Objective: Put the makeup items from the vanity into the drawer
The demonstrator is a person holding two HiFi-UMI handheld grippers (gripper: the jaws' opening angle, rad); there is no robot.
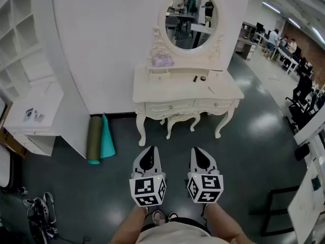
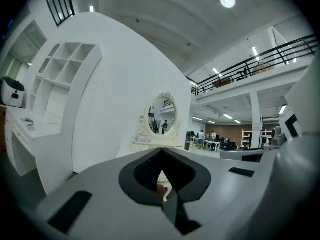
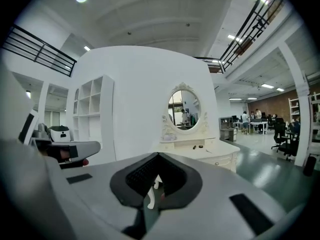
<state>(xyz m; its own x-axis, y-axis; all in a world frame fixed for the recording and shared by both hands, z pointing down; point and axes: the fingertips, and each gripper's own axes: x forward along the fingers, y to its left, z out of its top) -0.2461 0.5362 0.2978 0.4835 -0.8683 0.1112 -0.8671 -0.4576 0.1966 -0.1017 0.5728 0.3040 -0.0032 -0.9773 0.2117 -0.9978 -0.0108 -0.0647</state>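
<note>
The left gripper (image 1: 150, 151) and right gripper (image 1: 199, 151) are held side by side near the person's body, each with its jaws closed together on nothing. The vanity (image 1: 167, 91) stands well apart at their 12 o'clock. The makeup items (image 1: 195, 78) lie on its top toward 1 o'clock, below the oval mirror (image 1: 191, 18). The drawer (image 1: 170, 107) is closed. Rolled mats (image 1: 99, 140) lean at 10 o'clock.
</note>
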